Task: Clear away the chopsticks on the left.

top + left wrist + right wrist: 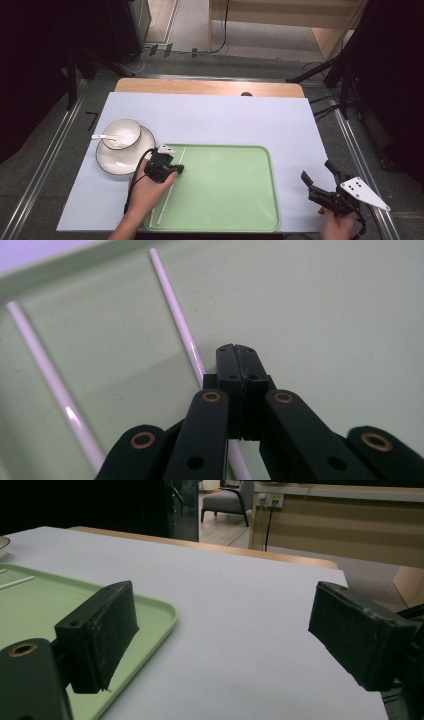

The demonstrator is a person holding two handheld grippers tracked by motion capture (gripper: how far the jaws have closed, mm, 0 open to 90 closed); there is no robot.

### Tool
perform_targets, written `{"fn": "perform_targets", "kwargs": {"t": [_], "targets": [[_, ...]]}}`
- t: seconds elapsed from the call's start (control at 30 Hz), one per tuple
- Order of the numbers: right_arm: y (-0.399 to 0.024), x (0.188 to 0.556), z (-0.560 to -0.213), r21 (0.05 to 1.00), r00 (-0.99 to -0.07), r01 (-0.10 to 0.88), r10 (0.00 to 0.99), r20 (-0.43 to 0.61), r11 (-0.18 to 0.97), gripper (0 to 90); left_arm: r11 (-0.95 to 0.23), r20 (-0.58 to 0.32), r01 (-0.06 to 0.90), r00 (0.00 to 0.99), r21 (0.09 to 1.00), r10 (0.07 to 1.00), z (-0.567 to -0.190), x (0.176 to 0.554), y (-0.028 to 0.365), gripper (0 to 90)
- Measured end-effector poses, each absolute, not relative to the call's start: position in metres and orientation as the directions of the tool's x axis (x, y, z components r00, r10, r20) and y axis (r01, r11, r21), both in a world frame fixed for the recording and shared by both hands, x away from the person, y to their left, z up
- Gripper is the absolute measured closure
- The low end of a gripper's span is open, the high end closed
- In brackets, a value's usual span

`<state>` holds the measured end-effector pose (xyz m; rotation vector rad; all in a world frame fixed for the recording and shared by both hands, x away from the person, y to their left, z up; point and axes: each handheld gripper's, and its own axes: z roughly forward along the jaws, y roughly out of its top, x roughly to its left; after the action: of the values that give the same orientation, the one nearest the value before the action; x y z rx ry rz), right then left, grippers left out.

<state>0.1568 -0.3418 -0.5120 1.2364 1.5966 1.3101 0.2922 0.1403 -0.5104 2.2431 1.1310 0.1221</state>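
Glossy white chopsticks (182, 332) (plastic-looking) on a smooth matt green tray (325, 315)

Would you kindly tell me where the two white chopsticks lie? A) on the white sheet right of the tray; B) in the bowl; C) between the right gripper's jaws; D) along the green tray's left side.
D: both white chopsticks lie on the green tray, along its left side.

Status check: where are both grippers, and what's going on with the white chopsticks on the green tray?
Left gripper fingers shut, empty, over tray. Right gripper open, off tray's right side. Two chopsticks flat on tray, unheld. Nothing blocking.
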Motion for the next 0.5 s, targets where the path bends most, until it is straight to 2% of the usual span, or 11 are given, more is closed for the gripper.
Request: {"fn": "perform_targets", "kwargs": {"t": [0.5], "targets": [[-0.342,0.156,-0.512,0.974,-0.279,0.228,0.959,0.047,0.019,12.4,-0.353,-0.216,0.737,0.554,0.577,0.804,-0.512,0.298,0.157,90.0]]}}
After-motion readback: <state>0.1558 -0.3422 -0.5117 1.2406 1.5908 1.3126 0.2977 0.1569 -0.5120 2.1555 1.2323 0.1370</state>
